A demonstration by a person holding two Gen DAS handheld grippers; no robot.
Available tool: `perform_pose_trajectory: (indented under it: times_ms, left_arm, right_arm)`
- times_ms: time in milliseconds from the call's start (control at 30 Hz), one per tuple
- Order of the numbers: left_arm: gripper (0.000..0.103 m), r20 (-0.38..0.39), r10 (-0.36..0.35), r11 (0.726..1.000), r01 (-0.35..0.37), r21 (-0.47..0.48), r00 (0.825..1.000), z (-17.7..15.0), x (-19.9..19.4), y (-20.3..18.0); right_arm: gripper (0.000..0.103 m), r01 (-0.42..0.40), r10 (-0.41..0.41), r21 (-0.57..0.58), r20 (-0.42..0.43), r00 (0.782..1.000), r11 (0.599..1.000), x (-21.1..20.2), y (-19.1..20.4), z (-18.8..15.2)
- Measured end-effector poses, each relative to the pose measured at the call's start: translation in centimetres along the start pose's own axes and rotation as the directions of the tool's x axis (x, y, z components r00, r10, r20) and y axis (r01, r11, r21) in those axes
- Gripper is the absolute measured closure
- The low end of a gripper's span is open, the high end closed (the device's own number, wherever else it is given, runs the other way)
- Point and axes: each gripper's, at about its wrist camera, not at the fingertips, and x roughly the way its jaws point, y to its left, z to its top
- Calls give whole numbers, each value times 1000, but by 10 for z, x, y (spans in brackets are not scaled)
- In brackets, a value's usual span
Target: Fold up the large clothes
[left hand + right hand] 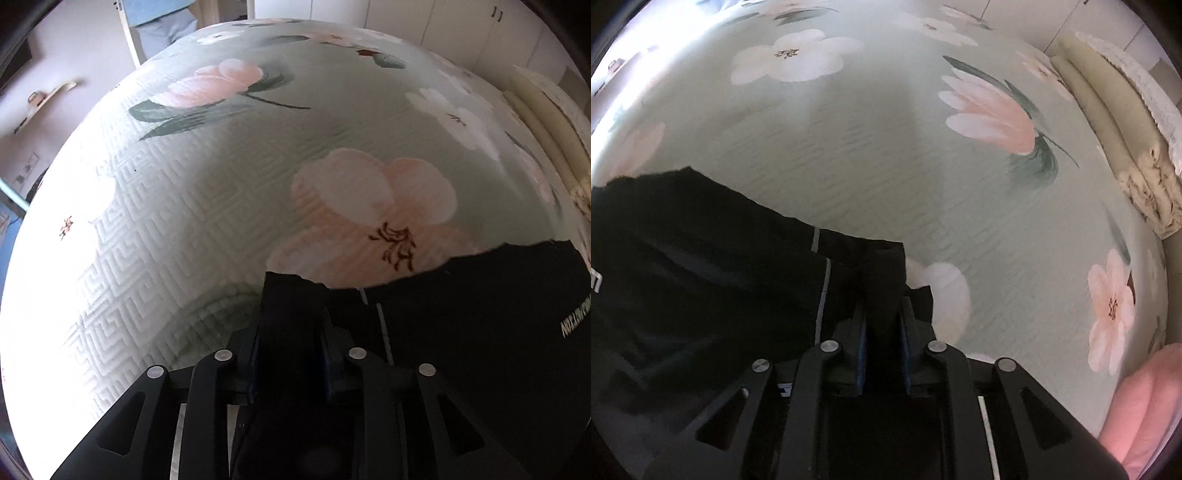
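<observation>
Both grippers, left (291, 314) and right (884, 291), have fingers clamped on corners of the black garment (480, 332), which sits at the near end of the bed (221, 184). Looks mid-fold: edge gripped and carried, not laid down yet; flattening and remaining folds still to do.

The garment (480, 332) lies on the bedspread (221, 203) — folded bedding (1126, 129) at its right edge.
</observation>
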Motion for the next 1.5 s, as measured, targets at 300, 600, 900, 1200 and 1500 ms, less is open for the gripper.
perform_pose_trajectory:
  times_ms: [300,600,900,1200,1500]
  left_arm:
    - [56,111,35,999,-34,-5,993,-5,-57,22]
    - [50,157,-79,996,70,59,984,-43,-155,-15]
    - [45,-4,-223,970,222,101,975,-105,-113,-119]
    - [36,-32,-138,984,141,105,990,-113,-68,-127]
    - [35,90,-272,962,270,33,958,-52,-117,-96]
  right_arm:
    - [71,-105,101,75,65,993,992,-42,-39,-11]
    - [46,-214,204,23,221,954,977,-165,-11,-56]
    - [47,-287,300,-162,61,952,944,-124,111,-82]
    - [45,-283,288,-140,23,957,949,-73,127,-90]
    - [45,-369,387,-127,182,904,921,-136,102,-21]
